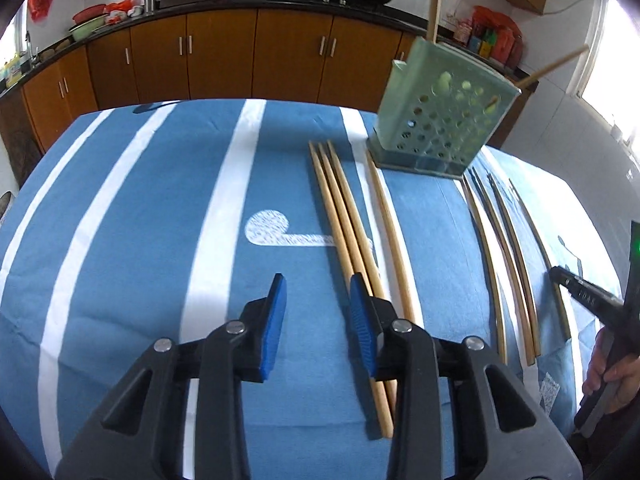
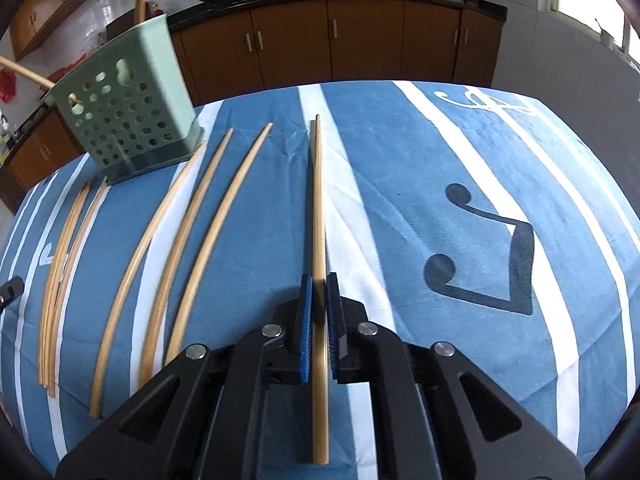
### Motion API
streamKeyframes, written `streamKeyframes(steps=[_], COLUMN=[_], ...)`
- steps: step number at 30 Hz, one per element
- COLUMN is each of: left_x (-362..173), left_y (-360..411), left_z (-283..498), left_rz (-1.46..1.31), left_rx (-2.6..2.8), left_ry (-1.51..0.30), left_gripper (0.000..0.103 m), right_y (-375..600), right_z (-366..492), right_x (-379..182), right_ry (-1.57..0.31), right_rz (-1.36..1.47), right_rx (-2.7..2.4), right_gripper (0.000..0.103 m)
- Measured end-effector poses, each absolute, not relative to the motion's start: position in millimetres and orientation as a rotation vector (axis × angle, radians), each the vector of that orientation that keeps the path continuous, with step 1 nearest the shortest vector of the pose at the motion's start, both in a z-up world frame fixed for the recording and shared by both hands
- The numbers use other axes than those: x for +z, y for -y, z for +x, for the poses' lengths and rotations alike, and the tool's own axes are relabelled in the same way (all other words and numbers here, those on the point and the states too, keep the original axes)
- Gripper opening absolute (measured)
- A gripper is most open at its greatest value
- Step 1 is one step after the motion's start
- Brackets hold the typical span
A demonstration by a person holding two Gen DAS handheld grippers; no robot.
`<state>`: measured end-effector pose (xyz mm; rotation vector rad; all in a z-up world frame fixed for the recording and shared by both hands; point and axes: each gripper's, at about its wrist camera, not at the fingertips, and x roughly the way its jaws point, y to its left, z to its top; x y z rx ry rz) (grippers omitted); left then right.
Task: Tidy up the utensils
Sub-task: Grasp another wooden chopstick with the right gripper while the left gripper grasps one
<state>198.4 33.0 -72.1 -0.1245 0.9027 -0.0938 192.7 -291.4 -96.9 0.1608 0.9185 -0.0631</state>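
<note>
Several bamboo chopsticks lie on a blue and white striped cloth (image 1: 160, 208). A green perforated utensil holder (image 1: 444, 116) stands at the back and shows in the right wrist view (image 2: 128, 108) too, with chopsticks sticking out of its top. My left gripper (image 1: 318, 320) is open, low over the cloth, its right finger against a group of three chopsticks (image 1: 344, 216). My right gripper (image 2: 319, 320) is shut on a single chopstick (image 2: 319, 208) that runs between its blue pads. Three more chopsticks (image 2: 188, 240) lie left of it.
Brown kitchen cabinets (image 1: 224, 56) with a dark counter, woks and bottles run behind the table. The right hand and its gripper body (image 1: 608, 320) show at the right edge of the left wrist view. Further chopsticks (image 1: 504, 248) lie right of the holder.
</note>
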Motion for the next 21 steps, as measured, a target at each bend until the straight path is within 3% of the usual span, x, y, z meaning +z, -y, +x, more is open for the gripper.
streamKeyframes(steps=[13,15,21], left_x=[-89.8,-92.3,-93.5], left_y=[-7.7,-6.4,-5.1], left_z=[200.6,202.3,203.1], left_rz=[-0.044,-0.037,-0.013], left_rx=[-0.119,-0.105,-0.088], left_ry=[-0.941,-0.951,-0.935], left_gripper=[0.016,0.009,0.009], right_y=[291.2,291.1,289.2], right_z=[192.9,193.5,192.1], right_x=[-97.6,-97.8,-97.8], right_ry=[-0.914,-0.914,-0.912], right_rz=[0.144,0.143,0.15], right_rx=[-0.054,-0.055,-0.047], right_gripper=[0.008,0.008,0.008])
